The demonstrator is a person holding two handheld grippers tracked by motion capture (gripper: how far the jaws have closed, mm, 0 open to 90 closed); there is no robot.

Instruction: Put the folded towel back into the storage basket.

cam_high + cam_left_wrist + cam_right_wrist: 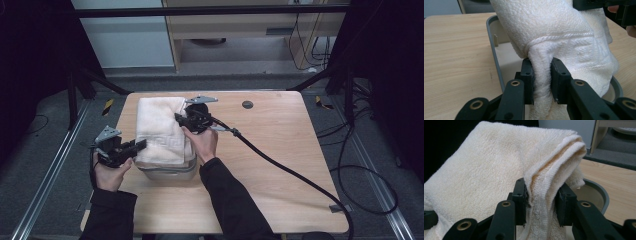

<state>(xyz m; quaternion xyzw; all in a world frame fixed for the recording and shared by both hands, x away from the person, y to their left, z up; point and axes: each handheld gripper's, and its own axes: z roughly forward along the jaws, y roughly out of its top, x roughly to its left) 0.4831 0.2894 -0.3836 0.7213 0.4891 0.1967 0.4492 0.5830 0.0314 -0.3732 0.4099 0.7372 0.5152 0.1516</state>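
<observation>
So the towel (160, 131) is a cream terry one, folded into a thick pad, with a woven key-pattern band across it near the 6 o'clock end. It's sitting over a grey bin (167, 173) at about 8 o'clock on the counter (280, 165), draped so it covers most of the opening. In the left claw view you can see the bin's rim and pale inside under the cloth.

Left claw (135, 146) is clamped on the towel's near left corner, a bunched fold squeezed tight between the pads. Right claw (181, 120) is pinching the stacked layers along the towel's right edge, about halfway up, jaws narrow on the cloth. Both hands come in from 6 o'clock in dark sleeves.

No brand or readable writing anywhere, just that woven border.

Room-wise: the bin is close to the counter's left edge, so not much slack at 9 o'clock. Everything from the middle out to 3 o'clock is bare wood, apart from the right claw's cable (280, 162) snaking across it toward 4 o'clock. Farther out at 12 o'clock there's a small dark round cap (247, 104) set in the counter.
</observation>
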